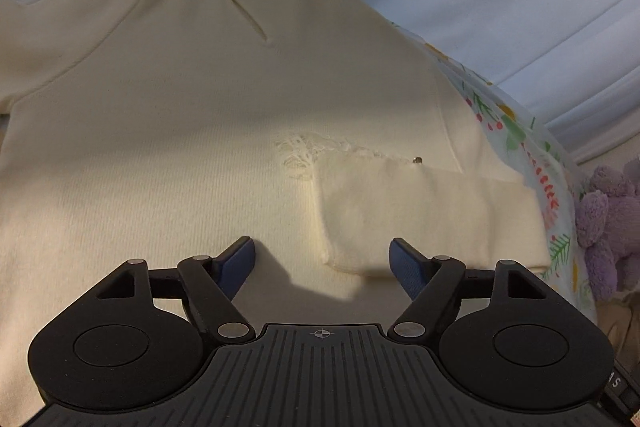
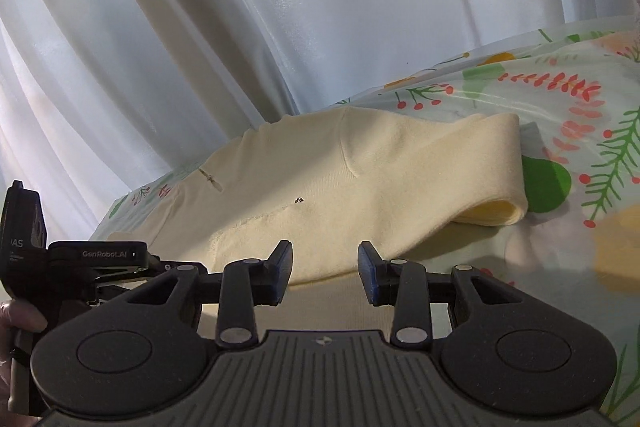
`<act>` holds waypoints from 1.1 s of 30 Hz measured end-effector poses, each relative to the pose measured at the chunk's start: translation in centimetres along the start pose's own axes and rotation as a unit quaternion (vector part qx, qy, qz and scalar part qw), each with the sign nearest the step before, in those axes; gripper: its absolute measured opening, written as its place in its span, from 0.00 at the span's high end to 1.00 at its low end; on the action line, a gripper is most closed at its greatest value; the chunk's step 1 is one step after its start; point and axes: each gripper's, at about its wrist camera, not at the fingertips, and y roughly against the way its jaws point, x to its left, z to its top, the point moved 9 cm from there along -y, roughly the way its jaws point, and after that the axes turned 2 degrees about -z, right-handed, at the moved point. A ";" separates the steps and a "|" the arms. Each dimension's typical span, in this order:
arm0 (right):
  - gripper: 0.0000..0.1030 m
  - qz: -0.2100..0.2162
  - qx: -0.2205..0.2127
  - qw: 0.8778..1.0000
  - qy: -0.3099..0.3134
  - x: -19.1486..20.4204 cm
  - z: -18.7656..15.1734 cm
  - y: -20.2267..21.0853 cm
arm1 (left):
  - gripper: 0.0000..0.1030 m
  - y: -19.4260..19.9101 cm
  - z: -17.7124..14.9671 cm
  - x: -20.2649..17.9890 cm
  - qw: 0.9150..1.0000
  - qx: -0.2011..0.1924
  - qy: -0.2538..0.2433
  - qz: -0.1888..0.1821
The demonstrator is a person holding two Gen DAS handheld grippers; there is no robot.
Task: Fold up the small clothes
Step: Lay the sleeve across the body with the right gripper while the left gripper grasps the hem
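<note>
The left gripper (image 1: 322,259) stands wide above one cream sweater (image 1: 192,147), nothing between its blue pads. The right gripper (image 2: 325,273) is narrowly parted over the same sweater (image 2: 320,187), gripping nothing. The garment lies flat on a floral sheet (image 2: 580,131), directly ahead of both grippers, one sleeve (image 1: 420,215) folded across its body. One purple plush toy (image 1: 608,219) sits at the bed's edge, before white curtains (image 2: 200,27).

You're in home bedroom: floral bedsheet (image 2: 560,87) on bed, pale curtains (image 2: 200,7) behind far edge, purple plush toy (image 1: 608,223) at bed's right edge.
</note>
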 end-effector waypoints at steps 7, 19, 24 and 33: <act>0.66 -0.020 0.008 0.999 -0.024 -1.4 -1.4 0.6 | 0.52 -1.9 0.8 -0.9 0.997 0.043 0.027 -0.061; 0.69 -0.053 0.025 0.997 -0.058 -2.0 -1.4 -0.8 | 0.95 -2.3 2.7 -0.7 0.998 0.025 0.004 -0.062; 0.69 -0.064 0.015 0.994 -0.086 -3.1 0.2 -1.4 | 0.95 -0.3 5.3 -0.5 0.998 -0.021 -0.024 -0.051; 0.69 -0.060 0.015 0.993 -0.097 -2.9 1.9 -3.7 | 0.94 2.3 9.4 6.3 0.996 -0.082 -0.018 0.035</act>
